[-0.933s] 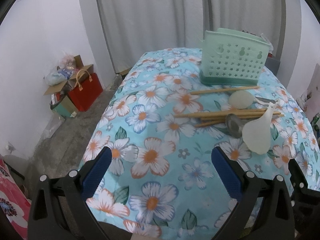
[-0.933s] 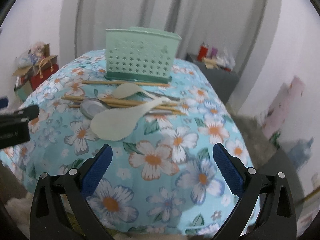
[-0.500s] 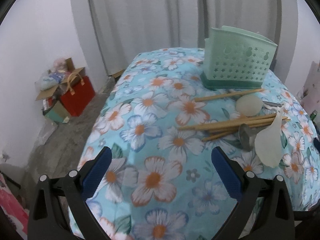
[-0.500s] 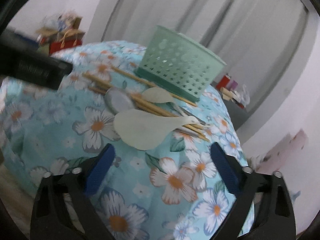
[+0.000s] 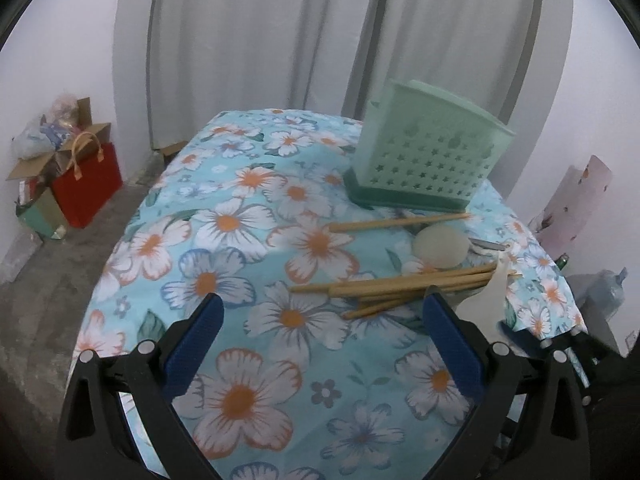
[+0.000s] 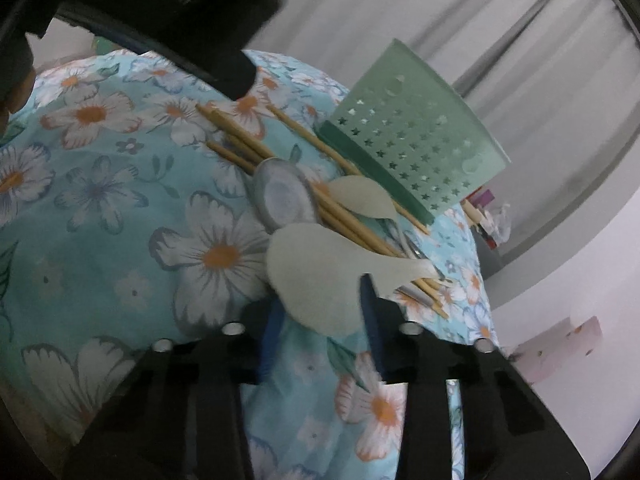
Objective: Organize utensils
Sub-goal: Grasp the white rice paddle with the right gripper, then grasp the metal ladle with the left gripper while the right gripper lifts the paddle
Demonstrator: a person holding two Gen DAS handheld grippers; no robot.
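A green perforated utensil basket (image 5: 430, 154) stands at the far side of the floral table; it also shows in the right wrist view (image 6: 412, 132). In front of it lie several wooden chopsticks (image 5: 400, 284), a small white spoon (image 5: 440, 246), a metal spoon (image 6: 284, 196) and a large white rice paddle (image 6: 316, 268). My right gripper (image 6: 324, 316) has its fingers narrowed around the paddle's blade; whether they touch it is unclear. My left gripper (image 5: 320, 332) is open and empty over the cloth, left of the chopsticks.
The table wears a light blue floral cloth (image 5: 240, 240). A red bag (image 5: 86, 184) and cardboard boxes sit on the floor at left. Grey curtains hang behind. The left gripper's body (image 6: 160, 8) fills the upper left of the right wrist view.
My right gripper has moved in to the rice paddle and its fingers have closed in around the blade. My left gripper has shifted forward and right, toward the chopsticks.
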